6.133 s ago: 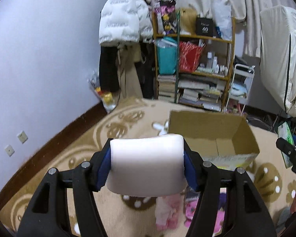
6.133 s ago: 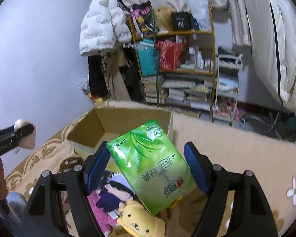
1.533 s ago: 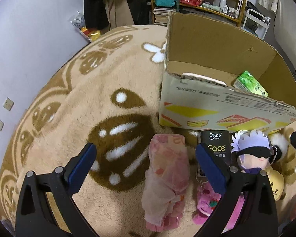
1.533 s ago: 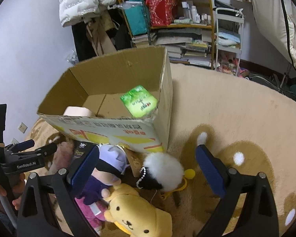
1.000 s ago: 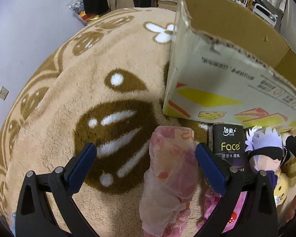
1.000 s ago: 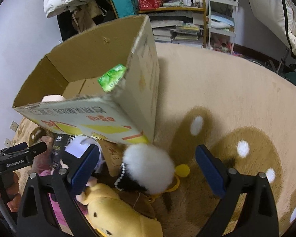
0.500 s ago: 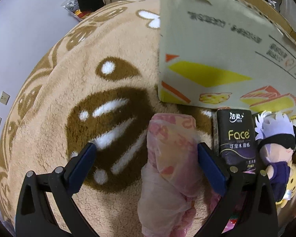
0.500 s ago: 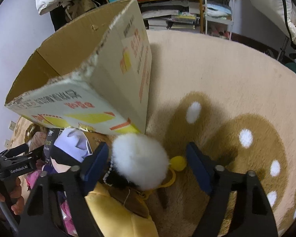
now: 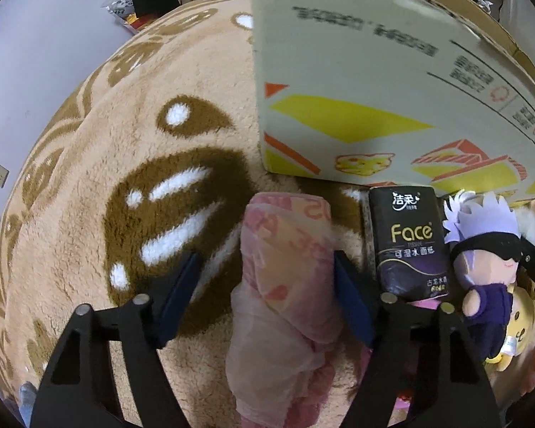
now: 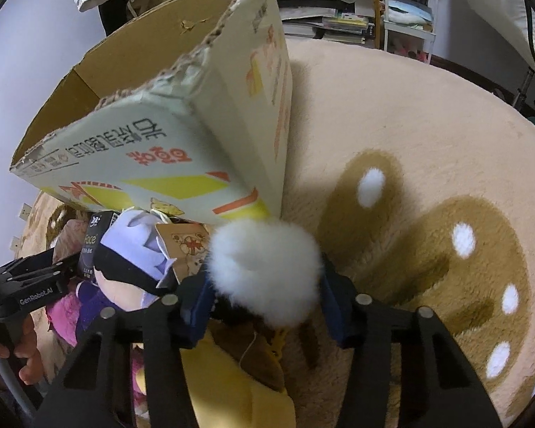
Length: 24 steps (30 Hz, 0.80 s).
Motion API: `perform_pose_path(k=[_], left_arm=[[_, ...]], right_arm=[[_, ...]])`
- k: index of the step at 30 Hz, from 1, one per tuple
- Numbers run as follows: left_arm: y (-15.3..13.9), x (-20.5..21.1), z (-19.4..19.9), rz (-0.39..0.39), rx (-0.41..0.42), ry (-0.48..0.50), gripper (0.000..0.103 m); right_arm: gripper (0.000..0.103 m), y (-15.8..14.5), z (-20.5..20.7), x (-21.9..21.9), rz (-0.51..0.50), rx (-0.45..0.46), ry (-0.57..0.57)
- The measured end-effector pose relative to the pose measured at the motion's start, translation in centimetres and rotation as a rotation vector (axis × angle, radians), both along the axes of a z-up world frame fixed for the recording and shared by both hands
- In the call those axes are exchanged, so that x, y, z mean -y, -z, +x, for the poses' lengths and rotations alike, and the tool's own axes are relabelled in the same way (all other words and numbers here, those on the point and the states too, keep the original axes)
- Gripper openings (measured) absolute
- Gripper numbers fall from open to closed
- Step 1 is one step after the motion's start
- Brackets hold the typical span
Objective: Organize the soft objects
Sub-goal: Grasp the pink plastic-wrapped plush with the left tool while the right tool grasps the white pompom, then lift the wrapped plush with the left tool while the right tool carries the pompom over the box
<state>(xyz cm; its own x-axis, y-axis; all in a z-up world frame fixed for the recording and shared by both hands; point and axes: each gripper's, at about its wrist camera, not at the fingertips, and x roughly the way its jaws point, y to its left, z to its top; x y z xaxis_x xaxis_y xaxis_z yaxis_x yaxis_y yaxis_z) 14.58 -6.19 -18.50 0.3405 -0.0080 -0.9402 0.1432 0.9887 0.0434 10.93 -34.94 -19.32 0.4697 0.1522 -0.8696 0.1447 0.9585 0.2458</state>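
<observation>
Hidden or cut off: the cardboard box point(image 9: 392, 82) fills the 1 o'clock part of the left wrist view, its inside out of sight; only the printed outer wall shows, blurred near the top. In the right wrist view the box point(image 10: 182, 132) wall also blocks its contents. A yellow plush point(image 10: 228, 385) at 6 o'clock sits mostly behind the right gripper frame; what the pink items at 8 o'clock are is hard to tell.

Left gripper point(image 9: 267, 292) tilts steeply down at the rug point(image 9: 89, 178). Its jaws have just been closing around the pink wrapped bundle point(image 9: 289, 285), which lies between them. The pad at 3 o'clock touches the bundle; the pad at 9 o'clock stands apart, so no pinch yet. Black "Face" tissue pack point(image 9: 410, 242) lies just beside the bundle at 3 o'clock, and the white-haired doll point(image 9: 485, 249) further that way.

Right gripper point(image 10: 264, 299) also points steeply down. Its jaws have just been closing and now pinch the white fluffy pompom point(image 10: 267, 271), pads pressed into both sides, right at the box's near corner. The doll point(image 10: 135, 253) lies at 9 o'clock of the pompom. A hand point(image 10: 21, 356) holds the left gripper's handle at 8 o'clock.
</observation>
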Motion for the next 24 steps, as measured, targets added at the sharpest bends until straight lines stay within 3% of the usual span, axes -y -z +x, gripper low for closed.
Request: perform_pose_path(k=[6, 18, 21, 24], left_arm=[[-0.5, 0.4, -0.7, -0.009, 0.012, 0.013, 0.045], [-1.5, -0.3, -1.8, -0.001, 0.033, -0.018, 0.043], [-2.0, 0.0, -2.4, 0.046, 0.058, -0.007, 0.042], [-2.6, 0.2, -2.9, 0.060, 0.076, 0.011, 0.036]], right_arm=[[0.051, -0.4, -0.3, -0.5, -0.001, 0.005, -0.006], [0.051, -2.7, -1.3, -1.2, 0.008, 0.079, -0.019], [0.051, -3.1, -1.1, -0.8, 0.012, 0.095, -0.019], [0.051, -3.6, -1.5, -0.8, 0.019, 0.106, -0.016]])
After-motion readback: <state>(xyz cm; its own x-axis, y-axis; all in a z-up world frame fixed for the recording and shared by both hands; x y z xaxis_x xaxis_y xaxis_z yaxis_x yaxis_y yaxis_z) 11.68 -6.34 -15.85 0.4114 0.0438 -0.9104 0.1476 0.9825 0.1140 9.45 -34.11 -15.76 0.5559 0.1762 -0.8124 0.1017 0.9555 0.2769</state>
